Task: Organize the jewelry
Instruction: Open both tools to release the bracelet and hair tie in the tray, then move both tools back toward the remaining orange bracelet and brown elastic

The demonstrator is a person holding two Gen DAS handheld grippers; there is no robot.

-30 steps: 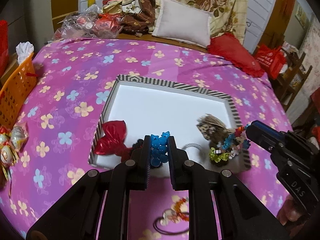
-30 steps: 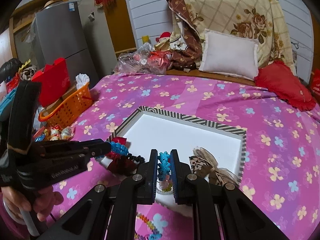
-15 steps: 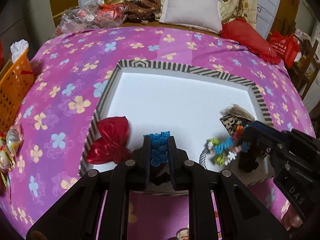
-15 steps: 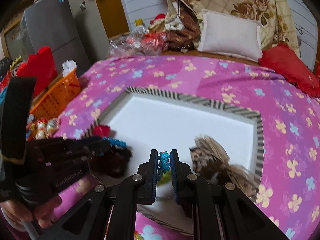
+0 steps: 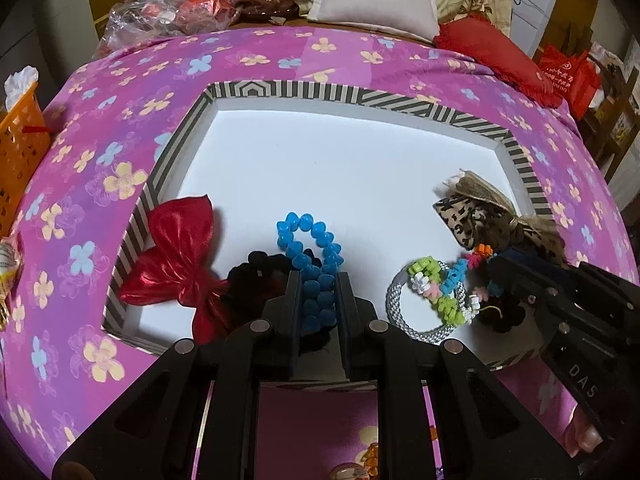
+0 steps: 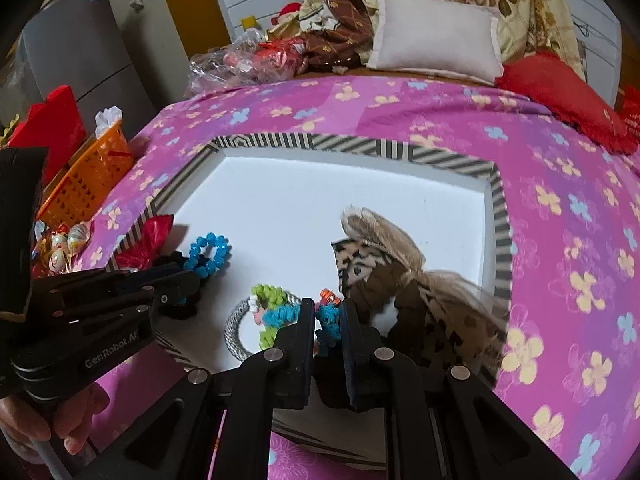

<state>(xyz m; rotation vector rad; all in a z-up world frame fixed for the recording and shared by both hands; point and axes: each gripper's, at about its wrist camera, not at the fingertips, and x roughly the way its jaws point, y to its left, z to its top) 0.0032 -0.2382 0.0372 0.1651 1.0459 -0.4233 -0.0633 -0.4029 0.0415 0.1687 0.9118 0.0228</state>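
**Both bracelets low over the tray**

Inside the striped tray [image 5: 168, 168], the blue bead bracelet [image 5: 310, 248] sits pinched in the left tool [image 5: 318, 304]; the right tool [image 6: 326, 320] grips the multicolour bracelet [image 5: 440, 288] draped over a silver bangle [image 5: 400, 316]. Releasing carelessly could tangle it there, or snag the black scrunchie [image 5: 256, 268].

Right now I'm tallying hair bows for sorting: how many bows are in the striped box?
2. The red bow lies at the box's near left edge. The leopard-print bow lies at its right side, beside the right gripper. Others could be hidden under the grippers.
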